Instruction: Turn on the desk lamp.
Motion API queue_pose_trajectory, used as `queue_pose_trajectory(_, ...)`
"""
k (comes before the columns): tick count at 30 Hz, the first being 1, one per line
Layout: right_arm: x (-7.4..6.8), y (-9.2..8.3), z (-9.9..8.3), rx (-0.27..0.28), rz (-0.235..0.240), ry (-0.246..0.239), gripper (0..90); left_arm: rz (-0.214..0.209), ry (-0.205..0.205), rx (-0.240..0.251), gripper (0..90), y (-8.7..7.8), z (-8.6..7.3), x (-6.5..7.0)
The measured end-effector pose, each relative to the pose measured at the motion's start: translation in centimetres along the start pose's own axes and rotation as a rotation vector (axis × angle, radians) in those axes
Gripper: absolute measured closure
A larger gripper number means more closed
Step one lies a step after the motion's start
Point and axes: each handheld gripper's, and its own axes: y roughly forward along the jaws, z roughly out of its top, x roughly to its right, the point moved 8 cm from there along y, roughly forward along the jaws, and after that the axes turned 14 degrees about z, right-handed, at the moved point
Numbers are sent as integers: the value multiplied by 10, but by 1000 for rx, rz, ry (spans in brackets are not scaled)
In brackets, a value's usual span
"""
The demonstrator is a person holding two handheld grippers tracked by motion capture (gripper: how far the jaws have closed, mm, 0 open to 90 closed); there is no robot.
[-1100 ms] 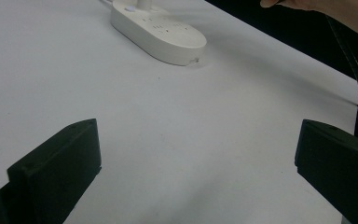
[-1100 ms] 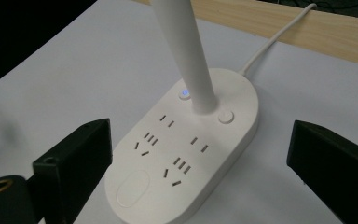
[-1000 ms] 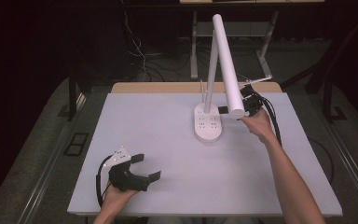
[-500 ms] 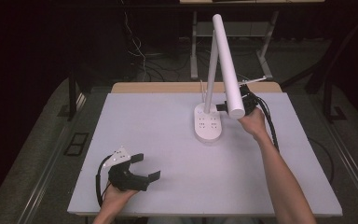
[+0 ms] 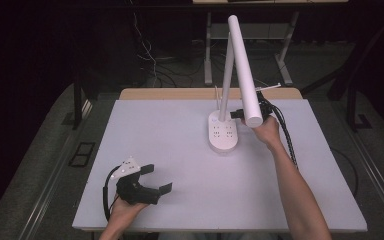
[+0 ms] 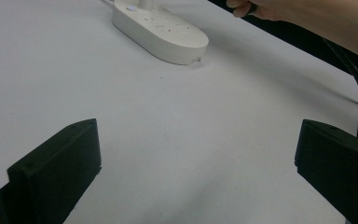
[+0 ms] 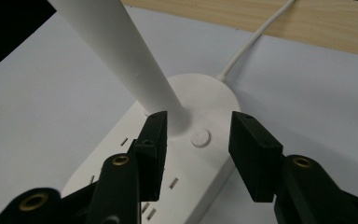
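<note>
White desk lamp on the pale surface

The white plastic desk lamp [image 5: 223, 134] stands upright on its oval socket-strip base toward the far right, its long tubular head slanting down from the stem's top, its round button [image 7: 200, 137] facing up

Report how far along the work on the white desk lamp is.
Done: the right gripper has reached the white desk lamp with its oval socket base, jaws open either side of the round button beside the lamp's white upright stem. In hand: lining up on that button. Left: pressing it, probably; nothing is touched yet. The left gripper sits open on the white table, idle.
</note>
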Motion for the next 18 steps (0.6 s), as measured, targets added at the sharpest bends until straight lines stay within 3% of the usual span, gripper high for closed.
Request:
queue_pose_trajectory(8,4,8,2,5,-12,14,614,0,3,-2,0,0,0,0)
queue_pose_trajectory(18,10,16,-3,-12,-14,31,791,1,6,-4,0,1,0,0)
